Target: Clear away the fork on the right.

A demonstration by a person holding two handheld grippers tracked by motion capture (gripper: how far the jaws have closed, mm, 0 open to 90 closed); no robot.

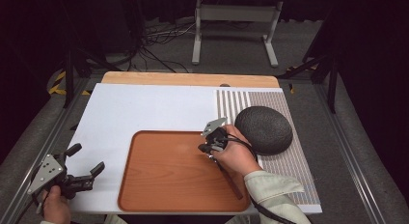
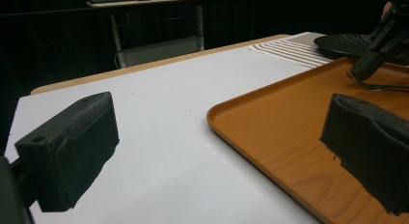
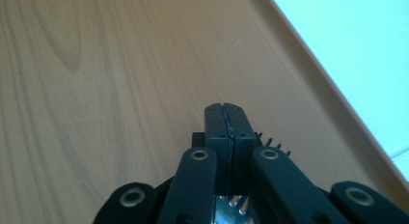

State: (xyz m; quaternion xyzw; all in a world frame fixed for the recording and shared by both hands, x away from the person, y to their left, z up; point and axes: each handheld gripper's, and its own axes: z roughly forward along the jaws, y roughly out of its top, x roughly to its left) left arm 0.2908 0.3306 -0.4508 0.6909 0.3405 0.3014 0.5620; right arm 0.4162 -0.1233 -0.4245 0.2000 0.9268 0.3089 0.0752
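My right gripper (image 1: 206,149) points down onto the right part of a brown wooden tray (image 1: 169,185). Its jaws stand pressed together in the right gripper view (image 3: 225,113), shut on a thin metal fork (image 3: 275,146) whose tines stick out beside the right jaw. From the left gripper view, the fork (image 2: 374,85) lies low on the tray (image 2: 270,132) under the right gripper (image 2: 364,72). My left gripper (image 1: 88,158) is open near the table's front left corner, level with the tray, with nothing between its pads (image 2: 67,151).
A dark, rough, round dome (image 1: 263,129) rests on a striped mat (image 1: 289,171) to the right of the tray. A white board (image 1: 135,108) covers the tabletop. Beyond the table stand a metal frame and loose cables on the floor.
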